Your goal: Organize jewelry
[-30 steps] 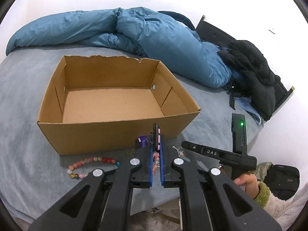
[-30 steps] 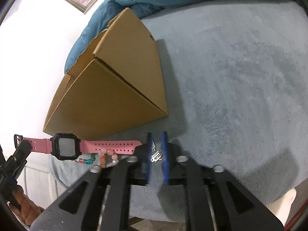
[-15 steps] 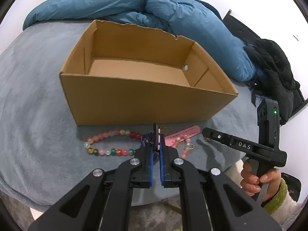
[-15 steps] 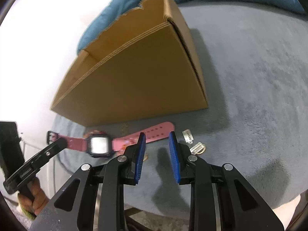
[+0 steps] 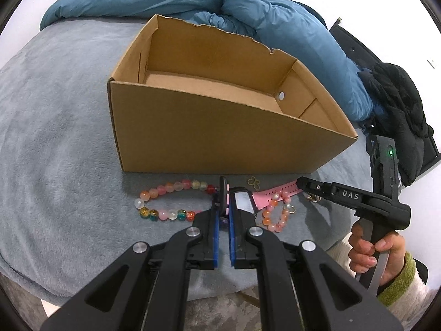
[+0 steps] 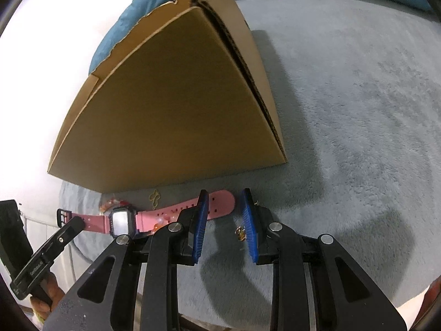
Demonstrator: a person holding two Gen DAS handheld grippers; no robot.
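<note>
Trouble could come if the pink watch (image 5: 271,195) slips, since the left gripper (image 5: 223,220) is clenched on just its strap end. The watch lies on the blanket by the cardboard box (image 5: 209,138) (nothing inside yet). The right gripper (image 6: 223,220) is released, holding nothing.

White wall (image 5: 386,8); grey bed (image 5: 55,138); blue duvet (image 5: 275,27).

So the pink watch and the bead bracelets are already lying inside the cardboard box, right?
Not inside. The left wrist view shows the cardboard box with nothing in it; the pink watch and the bead bracelets lie on the grey blanket in front of it.
</note>
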